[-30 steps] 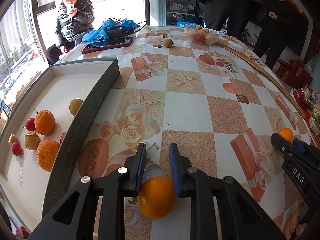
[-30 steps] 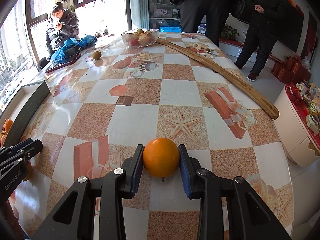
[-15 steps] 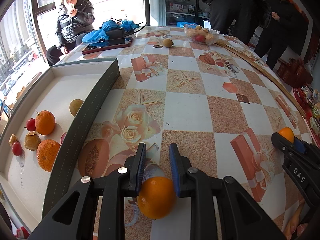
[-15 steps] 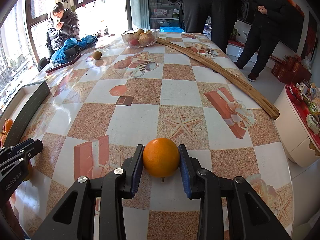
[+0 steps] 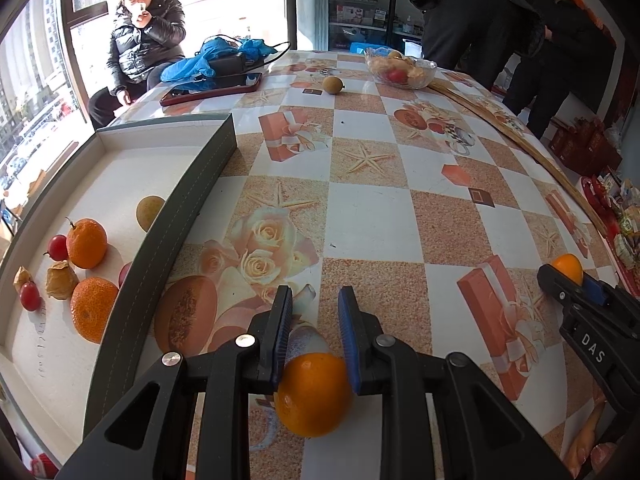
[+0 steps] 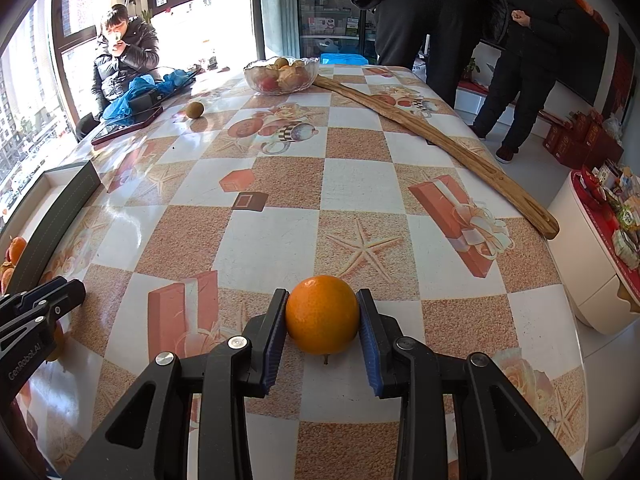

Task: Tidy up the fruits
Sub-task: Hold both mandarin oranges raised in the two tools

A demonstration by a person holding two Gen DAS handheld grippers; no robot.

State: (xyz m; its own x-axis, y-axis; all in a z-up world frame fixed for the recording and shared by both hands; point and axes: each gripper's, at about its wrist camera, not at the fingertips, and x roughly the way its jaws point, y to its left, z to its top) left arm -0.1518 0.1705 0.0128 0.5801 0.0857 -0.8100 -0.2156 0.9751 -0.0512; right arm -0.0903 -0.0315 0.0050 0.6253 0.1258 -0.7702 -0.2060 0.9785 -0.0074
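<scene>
Two oranges: my left gripper (image 5: 314, 312) clamps one (image 5: 313, 394), my right gripper (image 6: 322, 312) clamps another (image 6: 322, 314); tray (image 5: 160, 248) at nine o'clock.

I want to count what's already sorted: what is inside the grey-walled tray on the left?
Inside the tray: two oranges, two small red fruits, a papery-husked fruit and a yellowish round fruit. Its near wall half hides another reddish fruit.

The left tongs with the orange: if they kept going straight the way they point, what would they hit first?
Probably the patterned tabletop just ahead: the left tongs, gripping an orange, tilt downward. Depth is hard to judge.
</scene>
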